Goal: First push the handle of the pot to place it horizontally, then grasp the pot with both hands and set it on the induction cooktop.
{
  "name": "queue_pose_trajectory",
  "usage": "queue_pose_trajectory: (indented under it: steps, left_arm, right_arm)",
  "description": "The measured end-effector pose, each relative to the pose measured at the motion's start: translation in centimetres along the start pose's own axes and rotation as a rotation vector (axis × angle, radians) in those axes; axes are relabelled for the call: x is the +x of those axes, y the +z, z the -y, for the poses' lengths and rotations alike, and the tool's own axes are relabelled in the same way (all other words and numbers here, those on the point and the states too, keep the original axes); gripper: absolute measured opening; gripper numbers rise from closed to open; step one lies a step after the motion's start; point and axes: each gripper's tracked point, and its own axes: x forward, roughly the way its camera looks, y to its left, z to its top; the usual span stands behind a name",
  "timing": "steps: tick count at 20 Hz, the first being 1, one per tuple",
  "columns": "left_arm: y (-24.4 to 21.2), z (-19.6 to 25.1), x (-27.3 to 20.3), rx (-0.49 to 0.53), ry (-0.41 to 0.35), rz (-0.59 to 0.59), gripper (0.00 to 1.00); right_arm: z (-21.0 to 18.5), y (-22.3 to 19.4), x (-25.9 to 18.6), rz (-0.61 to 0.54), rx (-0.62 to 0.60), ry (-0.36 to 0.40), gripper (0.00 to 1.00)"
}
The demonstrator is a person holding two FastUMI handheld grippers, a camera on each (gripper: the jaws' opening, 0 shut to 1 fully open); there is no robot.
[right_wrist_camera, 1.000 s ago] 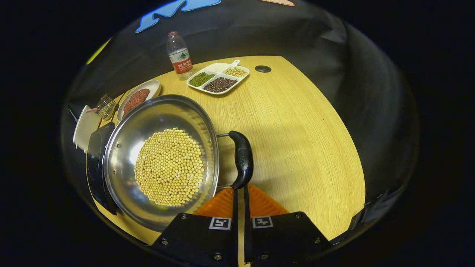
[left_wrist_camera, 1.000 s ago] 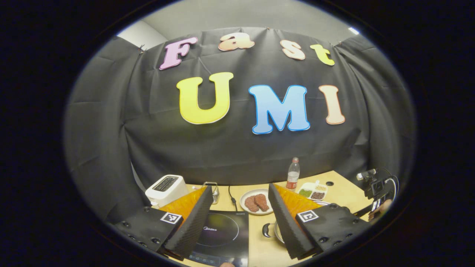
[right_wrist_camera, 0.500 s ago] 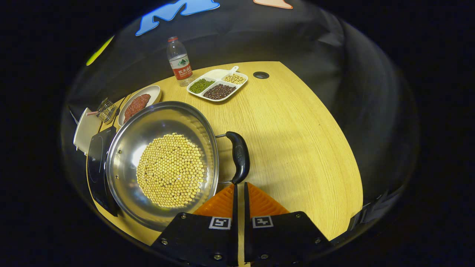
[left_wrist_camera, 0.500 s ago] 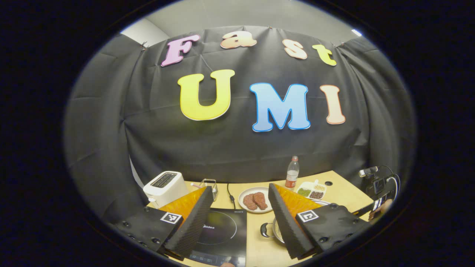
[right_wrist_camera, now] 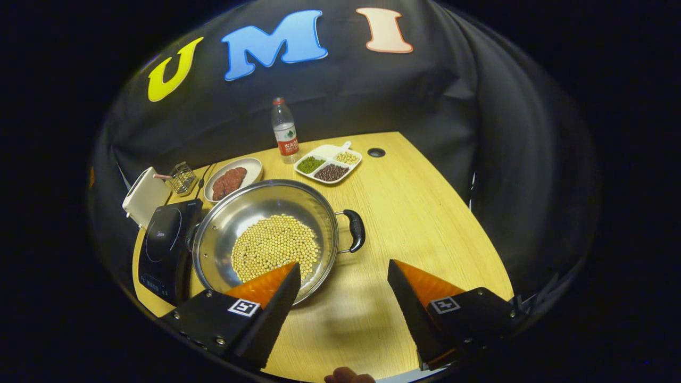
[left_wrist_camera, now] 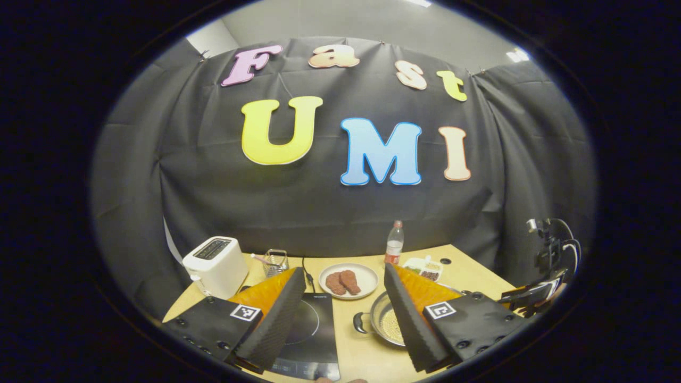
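Observation:
A steel pot (right_wrist_camera: 250,213) holding soybeans (right_wrist_camera: 274,246) stands on the wooden table (right_wrist_camera: 420,213), just right of the black induction cooktop (right_wrist_camera: 165,242). Its black side handle (right_wrist_camera: 357,230) points right. My right gripper (right_wrist_camera: 343,265) is open and hovers in front of the pot. The left finger hangs over the near rim, and the right finger is over bare table. In the left gripper view, the pot (left_wrist_camera: 380,319) and its near handle (left_wrist_camera: 360,323) sit right of the cooktop (left_wrist_camera: 314,332). My left gripper (left_wrist_camera: 345,268) is open above them, holding nothing.
Along the back stand a white toaster (right_wrist_camera: 142,194), a wire basket (right_wrist_camera: 182,178), a plate of meat (right_wrist_camera: 232,178), a water bottle (right_wrist_camera: 285,133) and a divided dish of beans (right_wrist_camera: 328,163). A cable hole (right_wrist_camera: 376,152) marks the far corner. The table's curved edge lies right.
My right gripper, shut against the pot's handle before, has opened and drawn back and up from the pot. The left gripper has backed off, bringing more of the pot into its view.

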Motion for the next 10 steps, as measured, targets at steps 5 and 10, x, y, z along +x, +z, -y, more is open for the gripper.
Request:
queue_pose_trajectory:
  steps: [5, 10]
  left_arm:
    - [-5.6, 2.1, 2.4, -0.033, -0.044, -0.093, 0.97]
    - [-11.9, 4.1, 7.5, -0.038, -0.022, -0.171, 0.97]
  right_arm:
    - [-0.7, 1.2, -0.6, 0.105, 0.022, 0.046, 1.00]
    - [-0.7, 2.0, 2.9, 0.151, -0.049, 0.072, 1.00]
